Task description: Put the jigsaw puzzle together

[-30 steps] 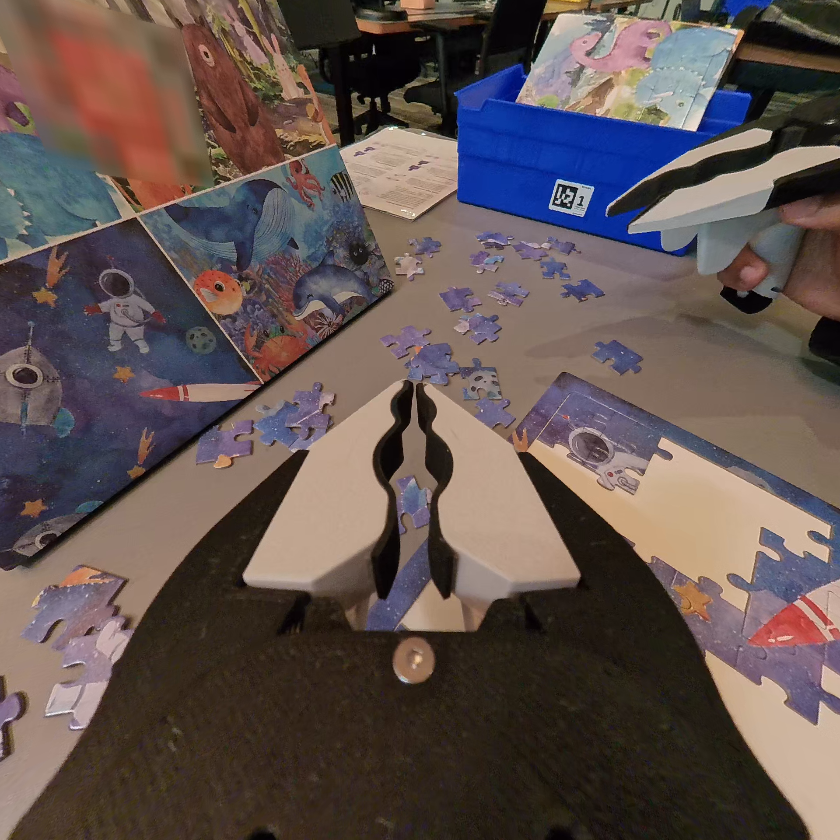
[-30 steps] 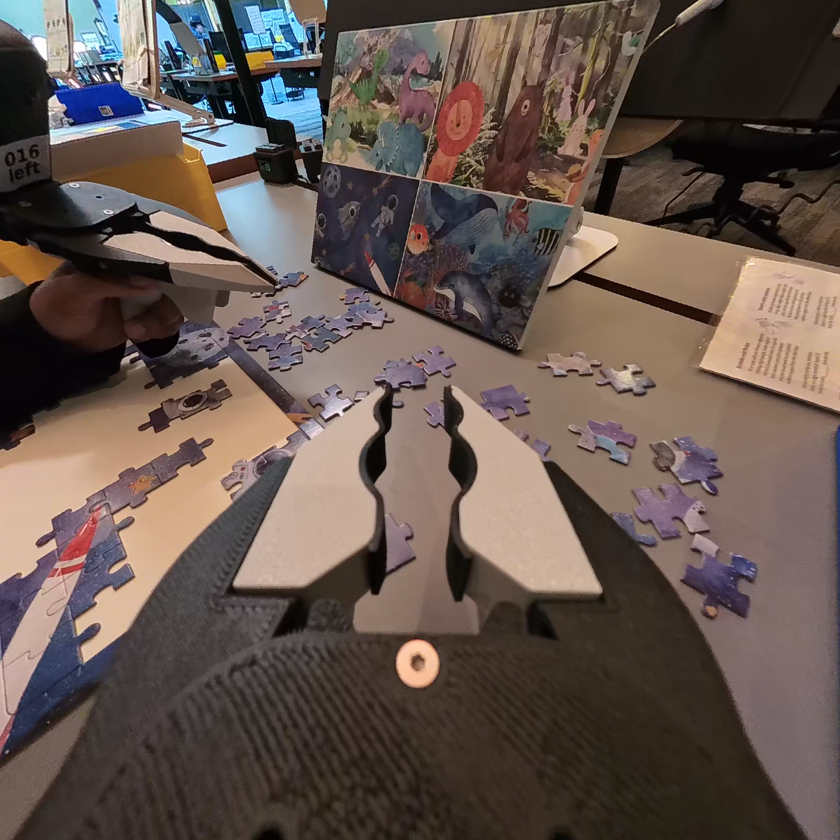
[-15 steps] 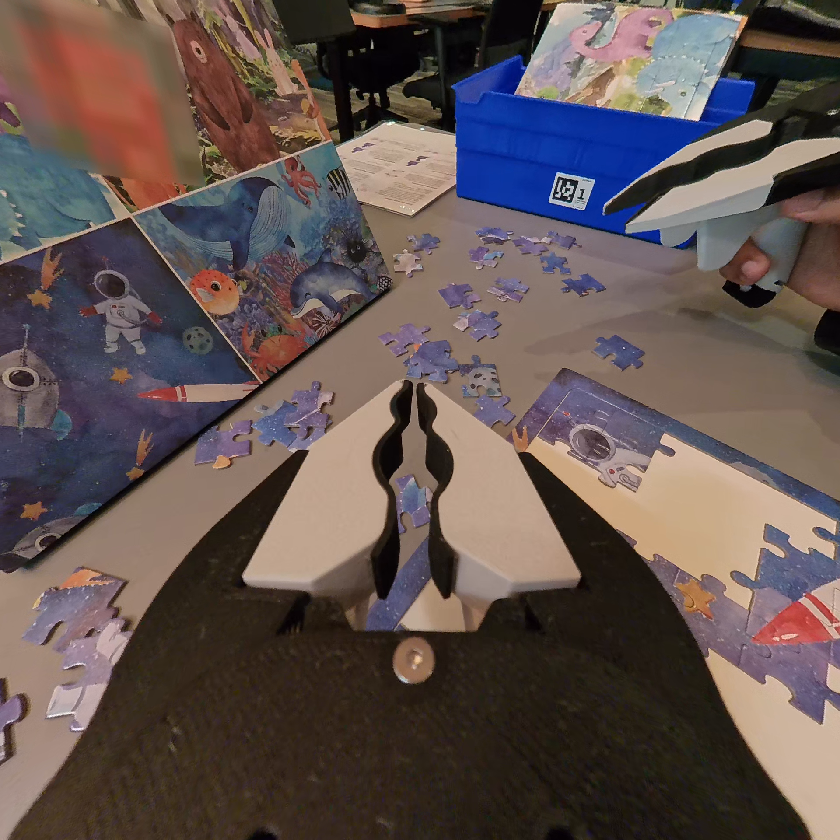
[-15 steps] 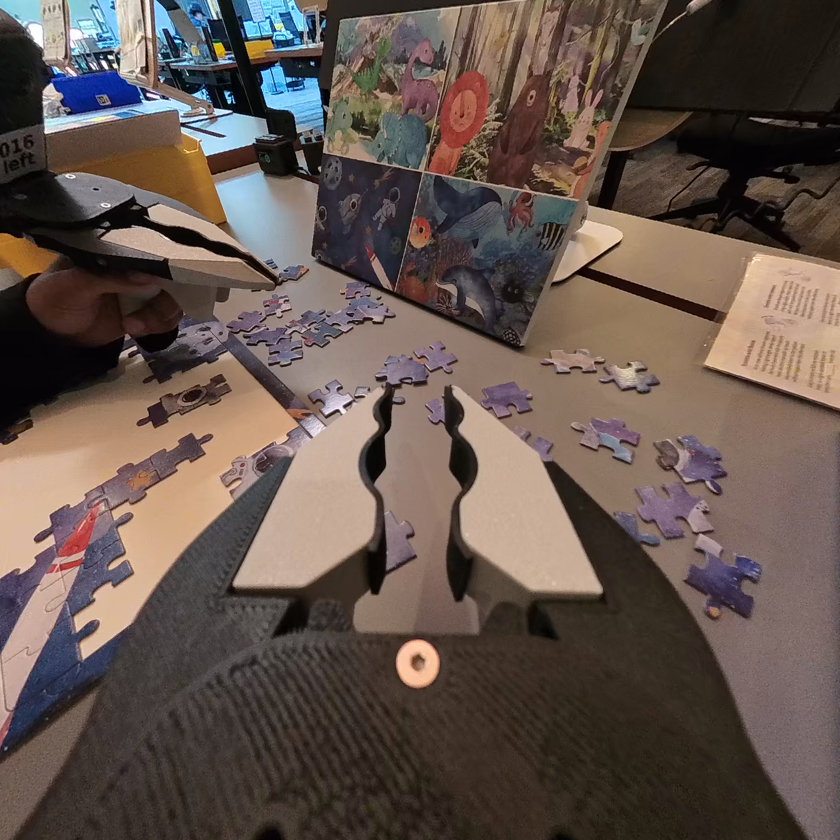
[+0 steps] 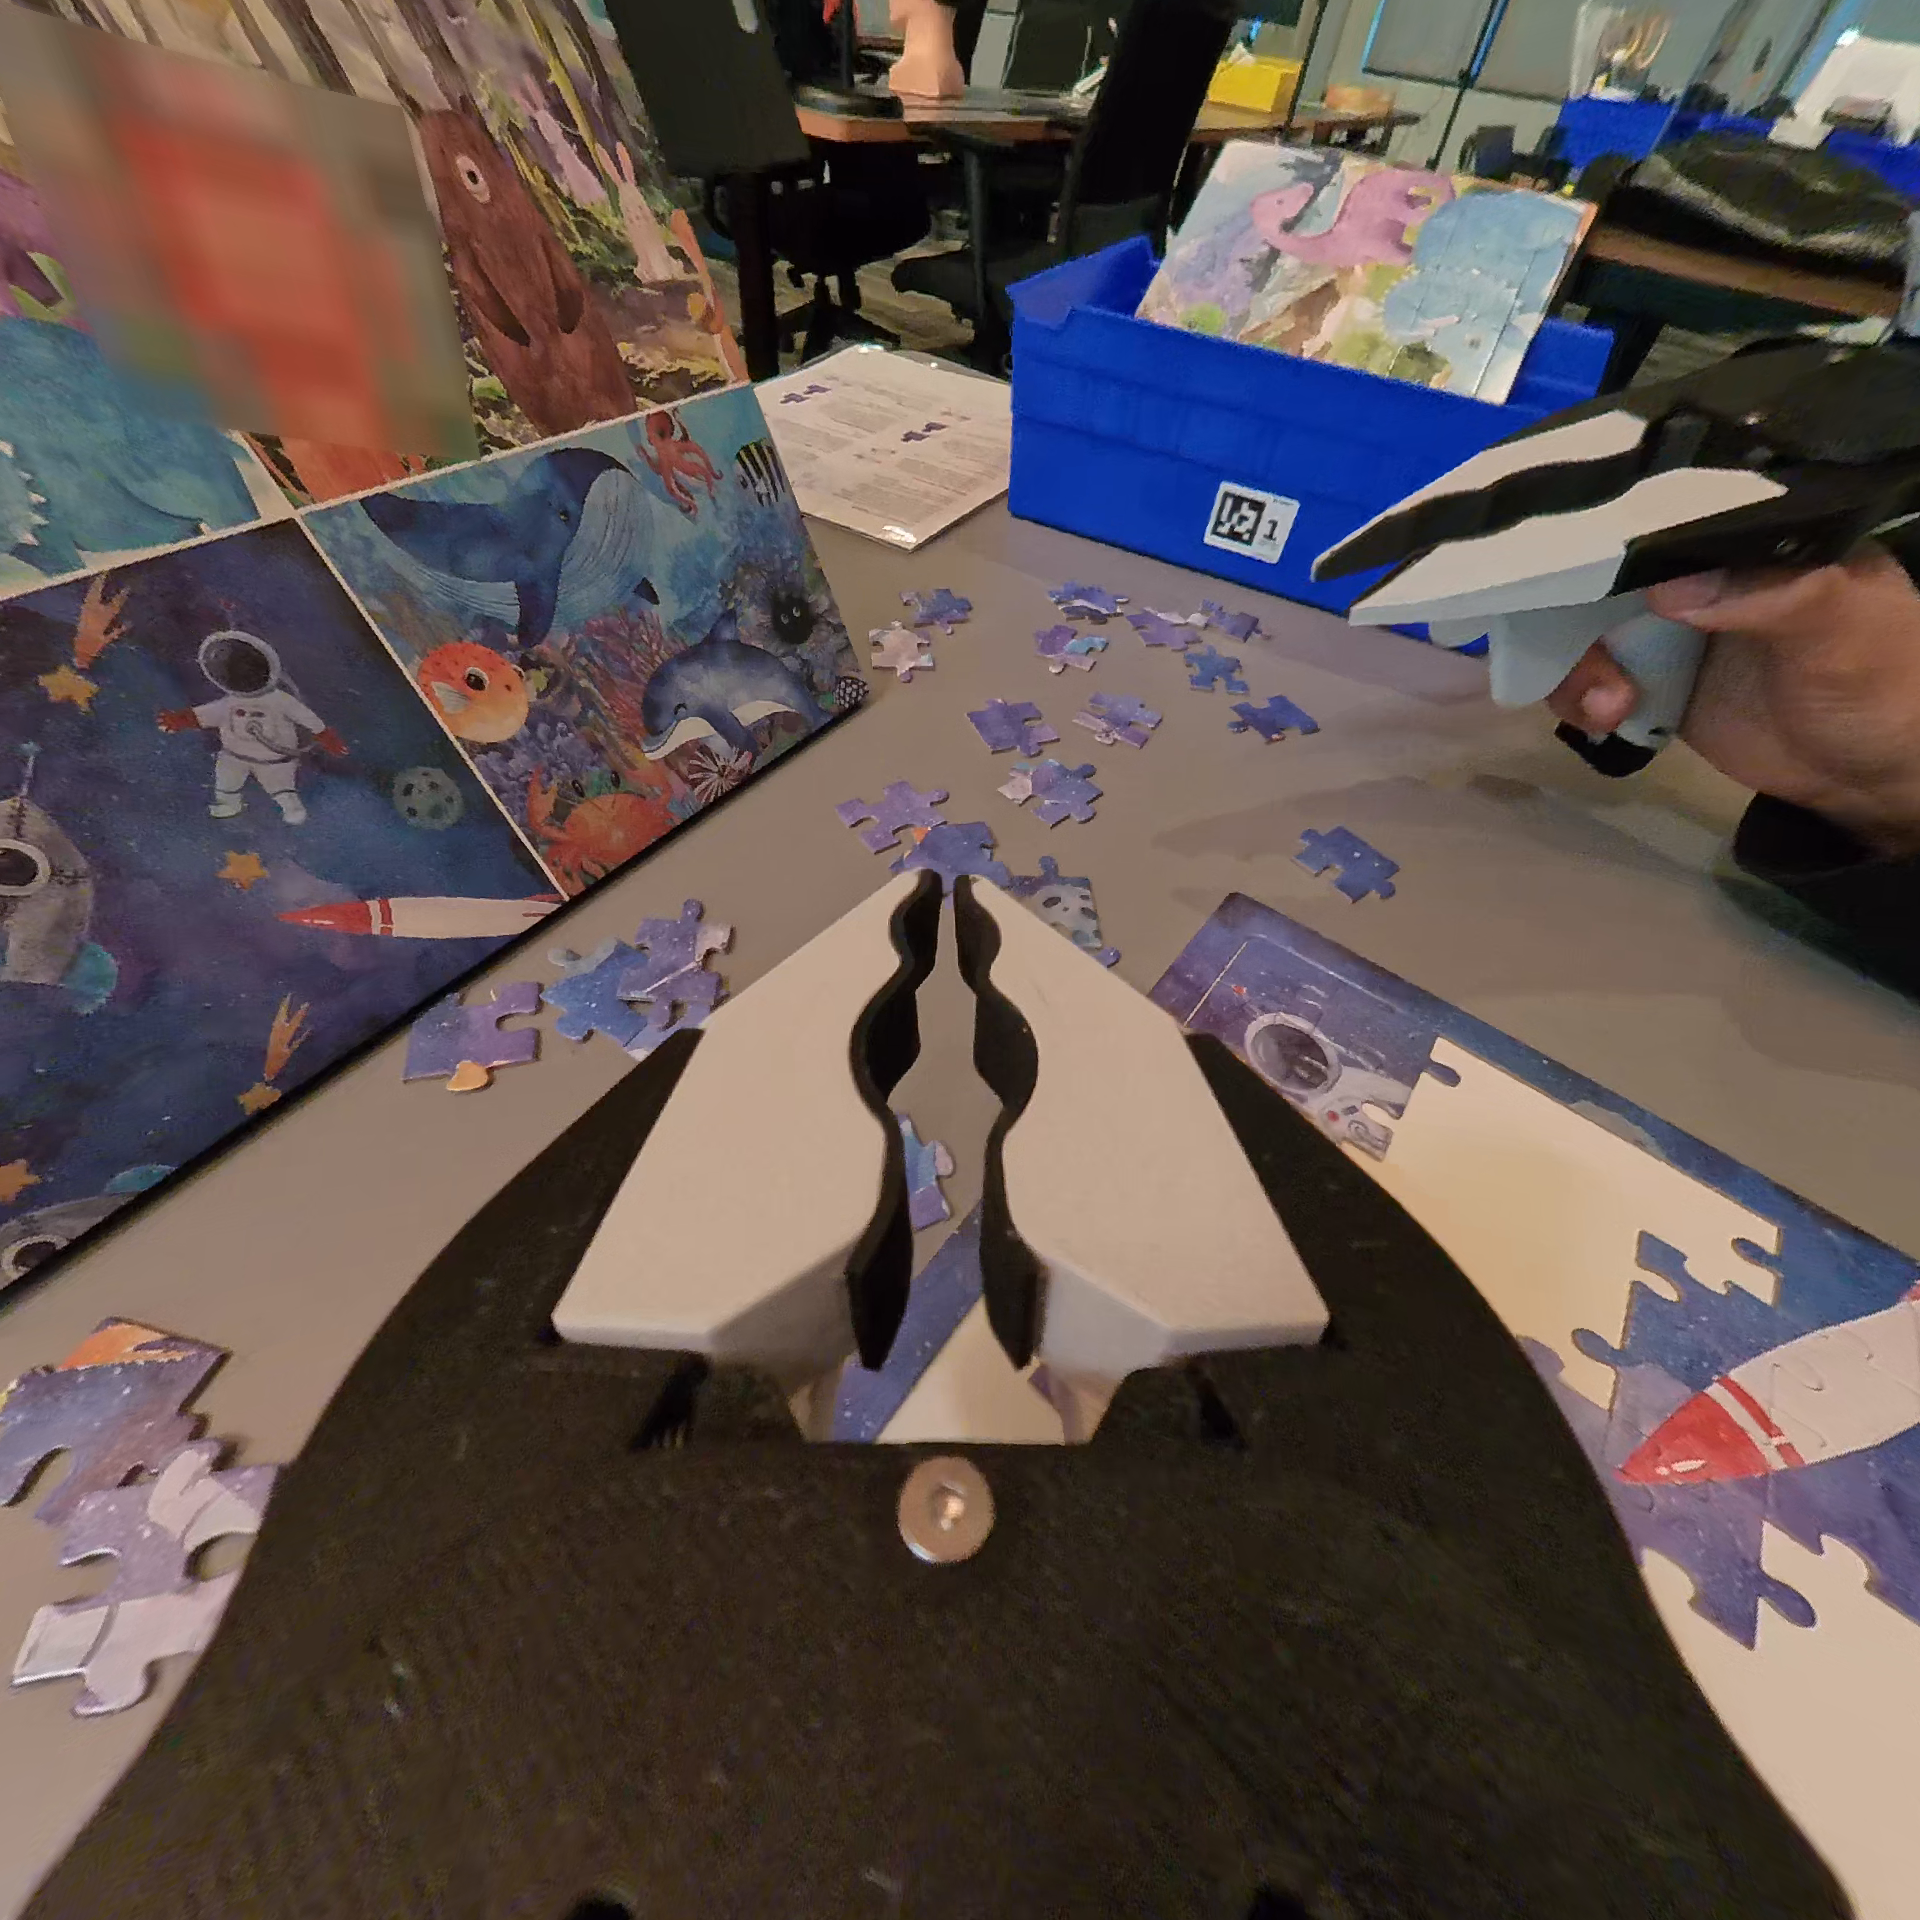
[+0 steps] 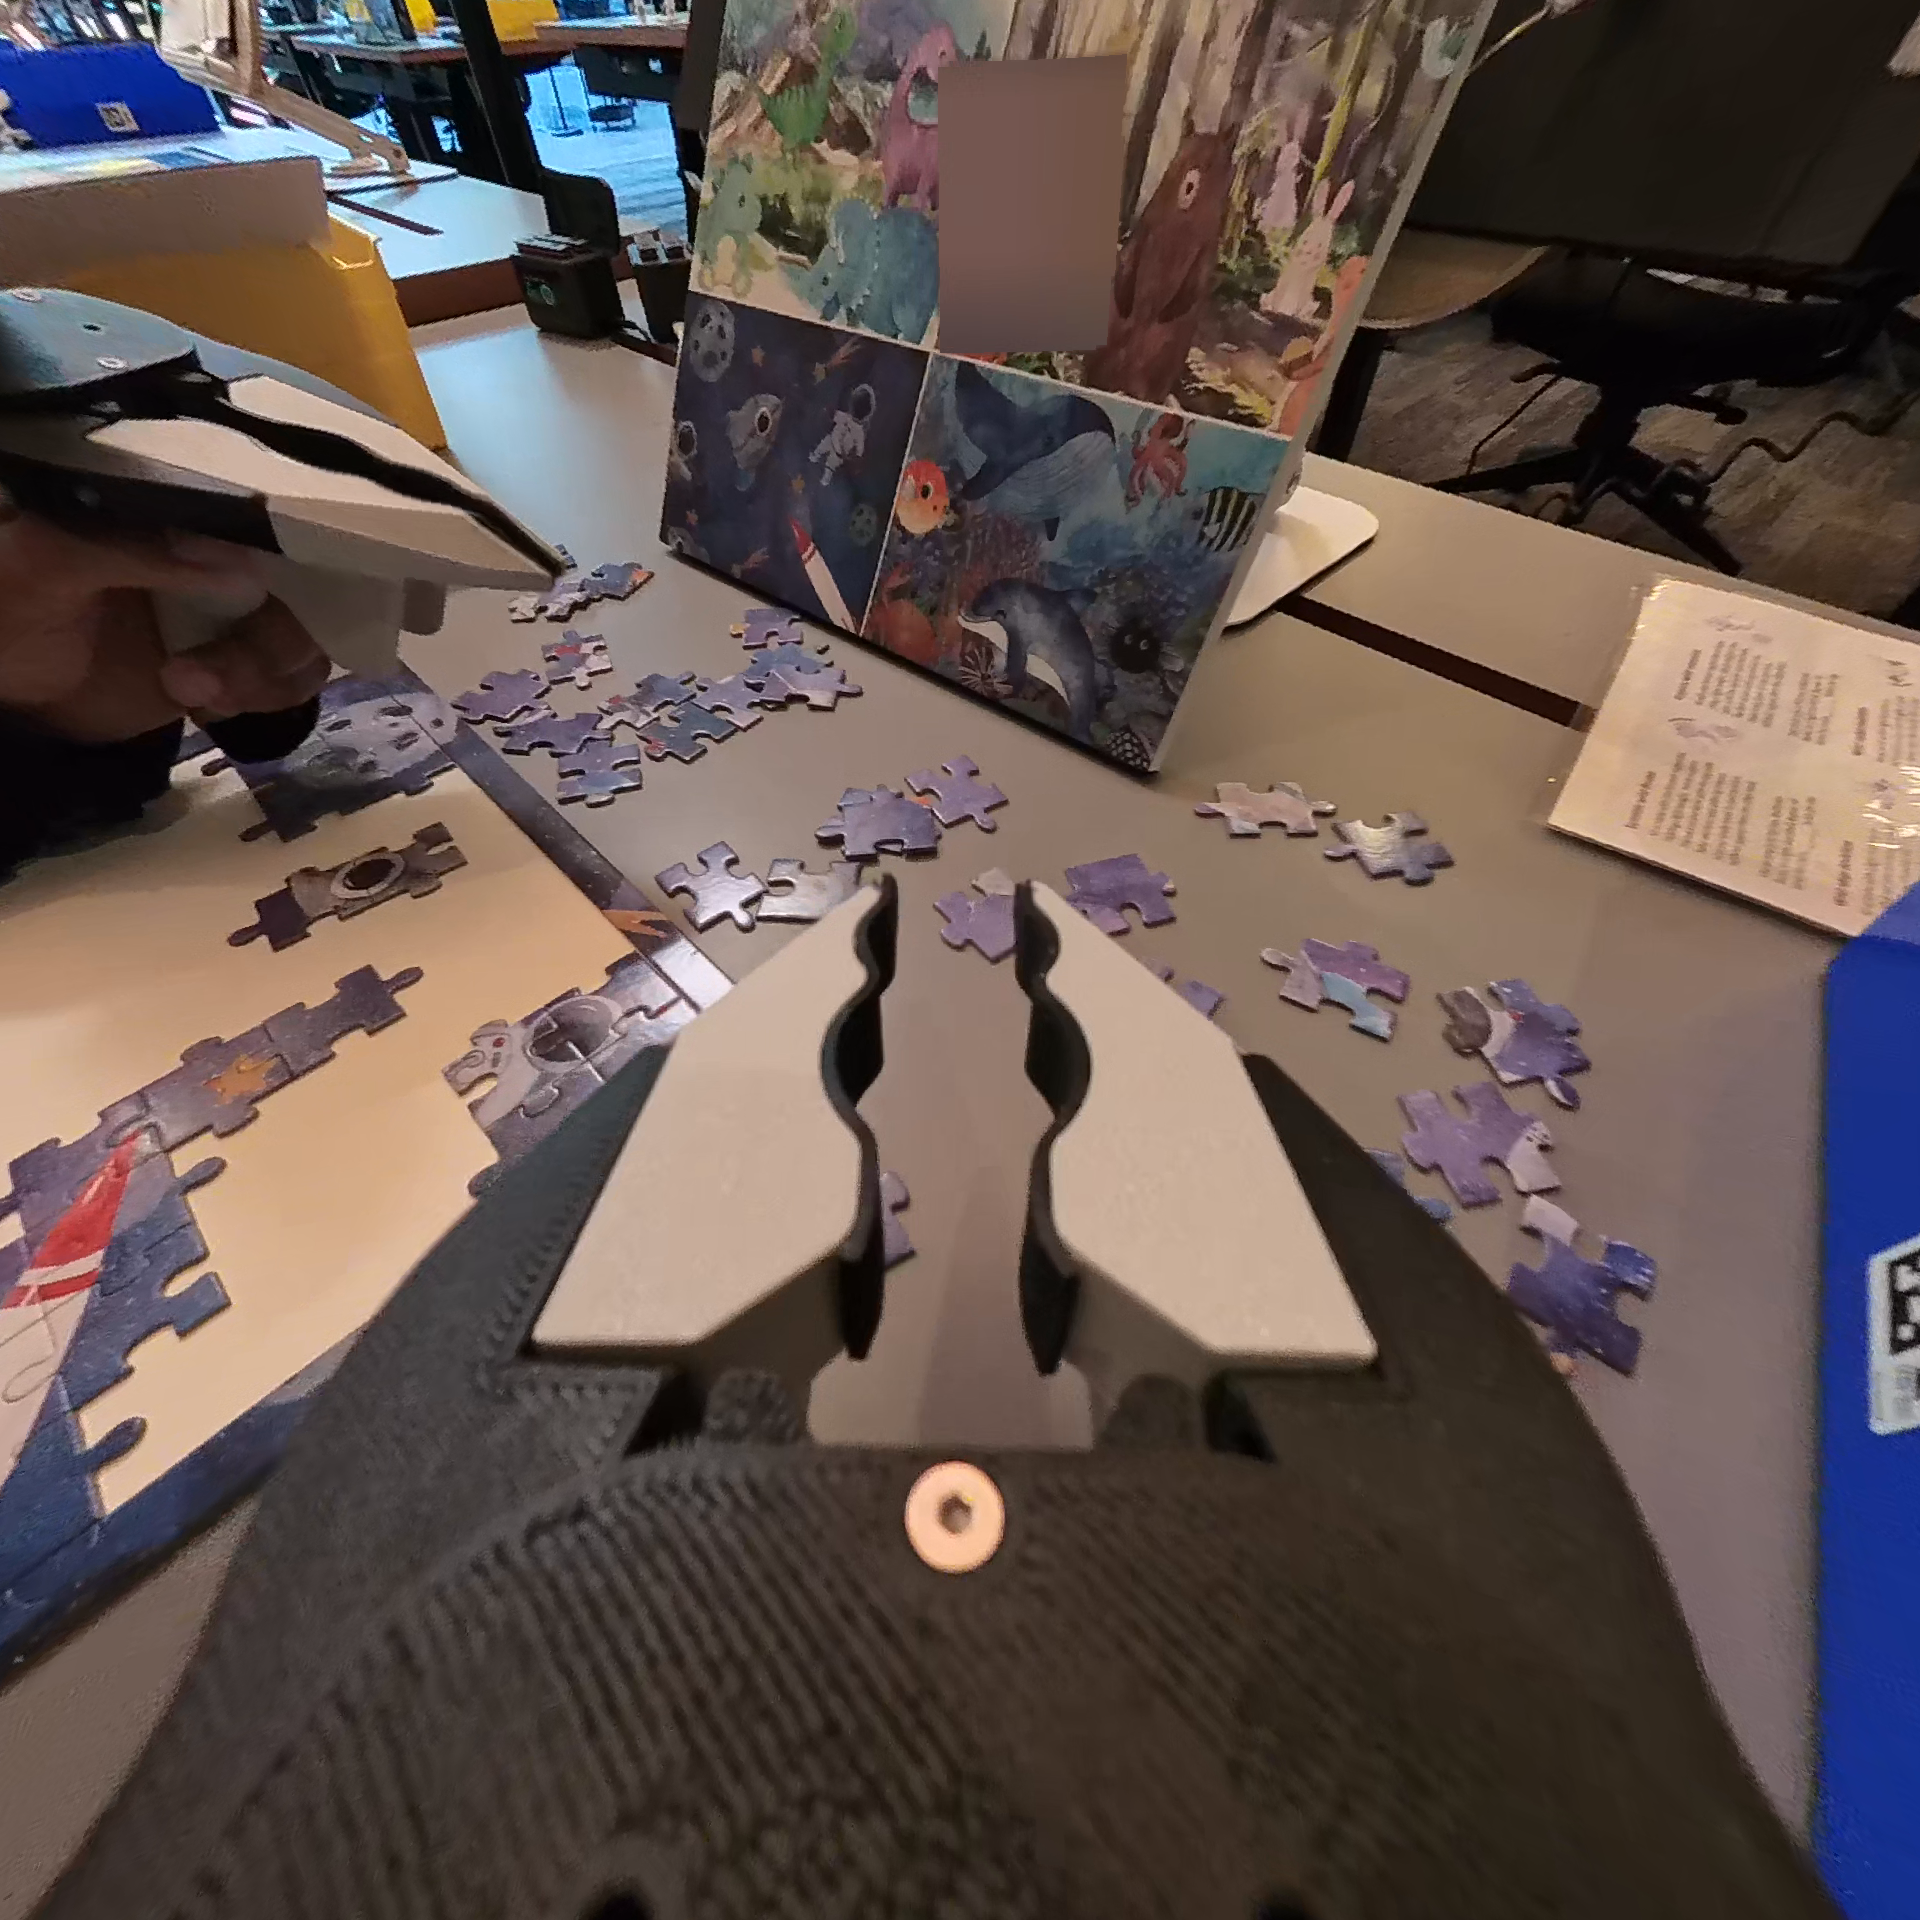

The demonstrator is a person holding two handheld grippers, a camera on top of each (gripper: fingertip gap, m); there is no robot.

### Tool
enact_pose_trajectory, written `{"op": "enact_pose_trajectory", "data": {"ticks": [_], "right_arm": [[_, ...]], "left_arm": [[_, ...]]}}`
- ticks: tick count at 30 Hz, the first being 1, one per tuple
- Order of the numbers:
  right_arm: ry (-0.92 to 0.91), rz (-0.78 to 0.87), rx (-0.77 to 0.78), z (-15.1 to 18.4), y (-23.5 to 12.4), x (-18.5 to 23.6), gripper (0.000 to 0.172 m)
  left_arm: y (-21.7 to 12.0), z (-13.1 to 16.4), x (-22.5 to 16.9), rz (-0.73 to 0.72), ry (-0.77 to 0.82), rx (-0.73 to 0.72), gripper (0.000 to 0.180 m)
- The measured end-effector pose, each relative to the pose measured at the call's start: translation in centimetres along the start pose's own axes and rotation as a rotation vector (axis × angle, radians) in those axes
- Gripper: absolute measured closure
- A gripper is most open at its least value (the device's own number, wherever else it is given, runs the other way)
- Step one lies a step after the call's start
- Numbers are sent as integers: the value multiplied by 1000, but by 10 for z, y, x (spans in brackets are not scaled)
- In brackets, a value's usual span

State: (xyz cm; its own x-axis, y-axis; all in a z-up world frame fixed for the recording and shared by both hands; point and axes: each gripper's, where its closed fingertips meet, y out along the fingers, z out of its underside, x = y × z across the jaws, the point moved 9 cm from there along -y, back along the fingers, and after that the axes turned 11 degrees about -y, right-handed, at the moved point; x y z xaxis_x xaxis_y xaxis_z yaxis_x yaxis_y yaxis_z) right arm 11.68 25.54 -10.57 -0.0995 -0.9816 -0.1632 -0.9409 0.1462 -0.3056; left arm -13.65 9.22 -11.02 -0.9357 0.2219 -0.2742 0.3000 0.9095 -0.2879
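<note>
Here, the left gripper hovers above loose puzzle pieces with jaws together, bare; the right gripper hovers over the table, jaws apart.

My right hand-held gripper has matt, grainy grey plastic fingers on a ribbed black printed body with one shiny metal screw; the worktop is smooth matt grey, the puzzle pieces slightly glossy card, the bin glossy blue plastic.
</note>
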Motion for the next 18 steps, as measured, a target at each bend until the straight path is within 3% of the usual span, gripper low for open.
{"op": "enact_pose_trajectory", "data": {"ticks": [11,18], "right_arm": [[-12,-6,15,1,3,2,151],[-29,-11,6,-1,4,6,151]], "left_arm": [[-6,-6,3,12,-33,-38,180],[-27,-22,17,-72,3,-94,180]]}}
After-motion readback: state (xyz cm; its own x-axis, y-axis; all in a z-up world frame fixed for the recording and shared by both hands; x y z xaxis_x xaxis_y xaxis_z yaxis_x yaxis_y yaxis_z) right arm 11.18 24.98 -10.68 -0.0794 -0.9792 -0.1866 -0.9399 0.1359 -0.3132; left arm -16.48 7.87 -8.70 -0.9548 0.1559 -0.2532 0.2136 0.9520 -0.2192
